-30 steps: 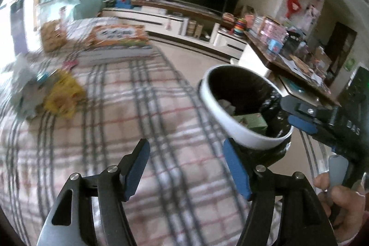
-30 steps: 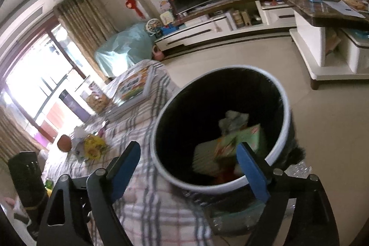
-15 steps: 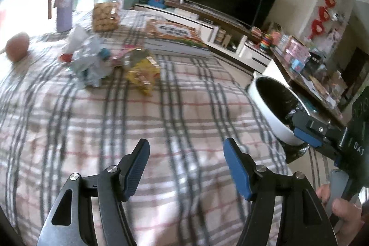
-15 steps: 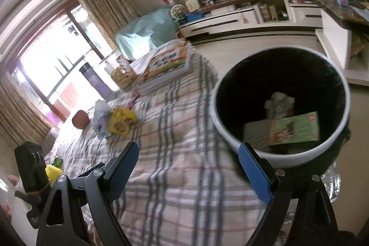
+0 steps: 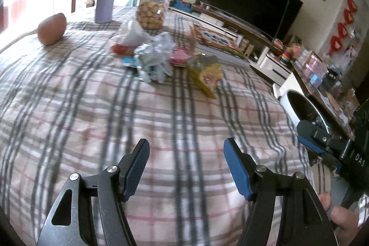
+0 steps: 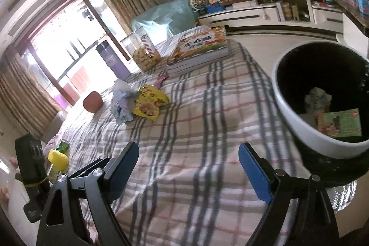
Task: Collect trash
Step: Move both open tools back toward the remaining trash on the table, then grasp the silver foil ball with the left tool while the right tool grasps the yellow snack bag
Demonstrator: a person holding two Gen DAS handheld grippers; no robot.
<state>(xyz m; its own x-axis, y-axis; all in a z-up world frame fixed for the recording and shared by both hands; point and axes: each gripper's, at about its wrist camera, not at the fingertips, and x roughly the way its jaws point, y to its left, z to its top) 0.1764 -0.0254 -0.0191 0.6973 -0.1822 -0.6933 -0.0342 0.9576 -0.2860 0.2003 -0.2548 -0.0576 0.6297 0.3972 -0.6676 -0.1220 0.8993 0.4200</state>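
Observation:
A heap of trash lies on the checked tablecloth (image 5: 161, 121): a crumpled silver-blue wrapper (image 5: 154, 59) (image 6: 121, 107), a yellow snack bag (image 5: 206, 77) (image 6: 148, 105), a pink wrapper (image 5: 180, 57) and a white crumpled bag (image 5: 131, 35). A black bin with a white rim (image 6: 322, 103) (image 5: 299, 107) stands at the table's right edge, holding a green box and crumpled paper. My left gripper (image 5: 185, 167) is open and empty over the cloth, well short of the heap. My right gripper (image 6: 188, 167) is open and empty, left of the bin.
A brown egg-shaped object (image 5: 52, 28), a purple flask (image 5: 106, 6), a clear jar of snacks (image 5: 152, 8) and a stack of books (image 6: 198, 50) stand behind the heap. A can and a yellow object (image 6: 58, 157) sit at the near left. A TV unit lines the far wall.
Both grippers have swung left, away from the bin and toward the trash heap. The bin slid to the right edge of both views; both stayed open and empty.

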